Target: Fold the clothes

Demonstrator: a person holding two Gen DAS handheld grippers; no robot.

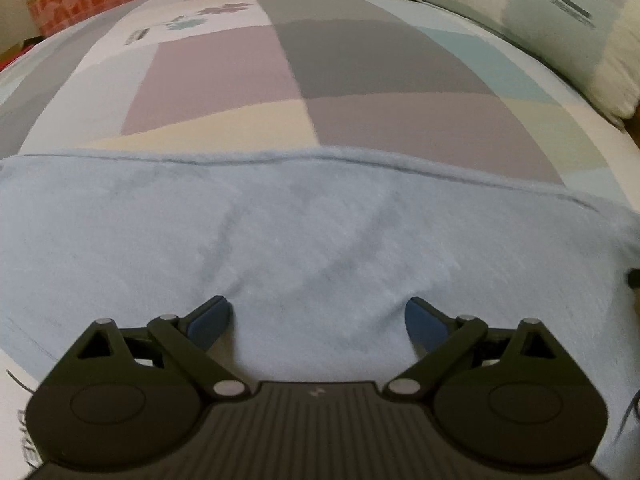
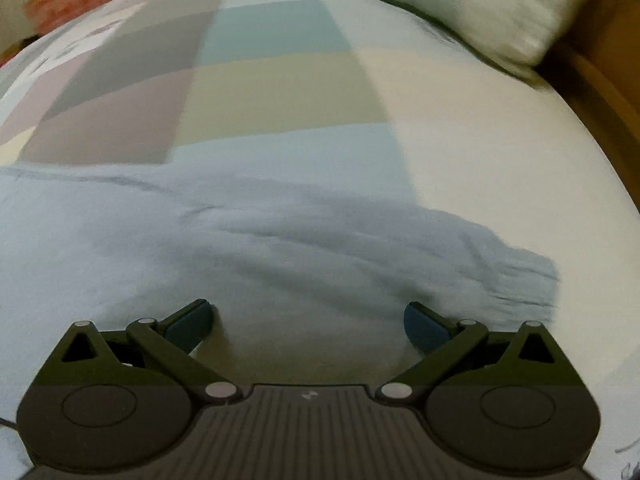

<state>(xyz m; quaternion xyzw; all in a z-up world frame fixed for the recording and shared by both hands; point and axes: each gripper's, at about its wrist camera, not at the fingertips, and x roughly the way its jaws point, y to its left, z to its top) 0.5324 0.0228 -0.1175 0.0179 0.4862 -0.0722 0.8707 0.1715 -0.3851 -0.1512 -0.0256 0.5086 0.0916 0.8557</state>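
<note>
A pale blue garment (image 1: 304,232) lies flat across the patchwork bed sheet, its far hem running left to right. My left gripper (image 1: 318,322) is open just above the cloth, blue-padded fingers (image 1: 210,320) spread wide with cloth showing between them. In the right wrist view the same blue garment (image 2: 248,248) ends in a ribbed cuff or edge (image 2: 520,276) at the right. My right gripper (image 2: 308,322) is open over the cloth too, jaws far apart, nothing pinched. The right wrist view is blurred by motion.
The bed sheet (image 1: 320,60) with grey, mauve, cream and teal patches stretches beyond the garment. A pale pillow (image 1: 560,28) lies at the far right, also visible as the pillow (image 2: 472,8). A wooden bed edge (image 2: 592,76) borders the right side.
</note>
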